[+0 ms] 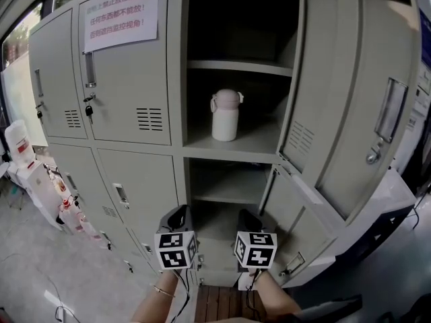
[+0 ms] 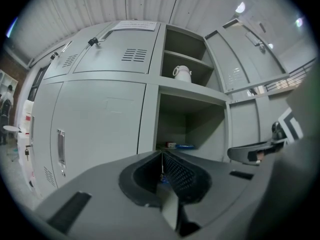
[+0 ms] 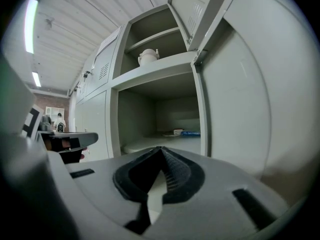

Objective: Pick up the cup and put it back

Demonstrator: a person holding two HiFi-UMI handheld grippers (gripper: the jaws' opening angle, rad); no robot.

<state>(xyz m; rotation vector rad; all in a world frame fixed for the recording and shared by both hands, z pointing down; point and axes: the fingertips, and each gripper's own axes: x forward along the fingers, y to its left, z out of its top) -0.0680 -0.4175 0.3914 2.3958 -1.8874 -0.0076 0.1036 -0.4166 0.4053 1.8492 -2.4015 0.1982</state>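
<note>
Count: one cup, two grippers, one locker cabinet, two open doors.

Pale grey metal locker cabinet fills the frame in the head view. One white paper notice with red print is on a closed door at upper left. A bunch of keys hangs from the lock below it. The upper open door and lower open door are swung out at the right of the frame, baring two compartments in the centre column.

One white cup with a pink lid and a side handle stands upright on the lower shelf of the upper compartment, just above frame centre, touching neither wall.

Left gripper and right gripper sit side by side at bottom centre, level with the lower compartment. Each carries one black-and-white marker cube.

Left gripper: jaws pressed together, nothing between them. The cup is above and slightly right of the tips, well apart.

Right gripper: jaws together, nothing between them. The cup is high in the frame, slightly left of the tips, well apart.

A few flat blue and white packets lie at the back of the lower compartment; I cannot tell how many.
</note>
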